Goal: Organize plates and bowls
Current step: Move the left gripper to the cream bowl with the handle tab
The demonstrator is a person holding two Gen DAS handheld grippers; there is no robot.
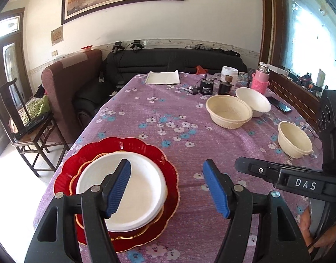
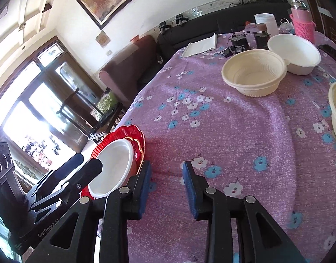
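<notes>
A white plate (image 1: 132, 188) lies on a smaller red plate inside a large red scalloped plate (image 1: 80, 160) at the table's near left. My left gripper (image 1: 168, 173) is open and empty, its left finger over the white plate. Three bowls stand at the right: a cream ribbed bowl (image 1: 229, 111), a white bowl (image 1: 253, 100) touching it behind, and a smaller cream bowl (image 1: 295, 138). My right gripper (image 2: 166, 171) is open and empty above bare cloth, right of the plate stack (image 2: 115, 168). The cream bowl (image 2: 253, 72) and white bowl (image 2: 295, 52) lie ahead of it.
The table wears a purple flowered cloth (image 1: 168, 118). At its far end are a folded white cloth (image 1: 163, 76), black devices (image 1: 206, 87), a white jar (image 1: 229, 72), a pink flask (image 1: 261, 79) and a phone (image 1: 279, 104). A sofa and a wooden chair (image 1: 27, 127) stand beyond the left edge.
</notes>
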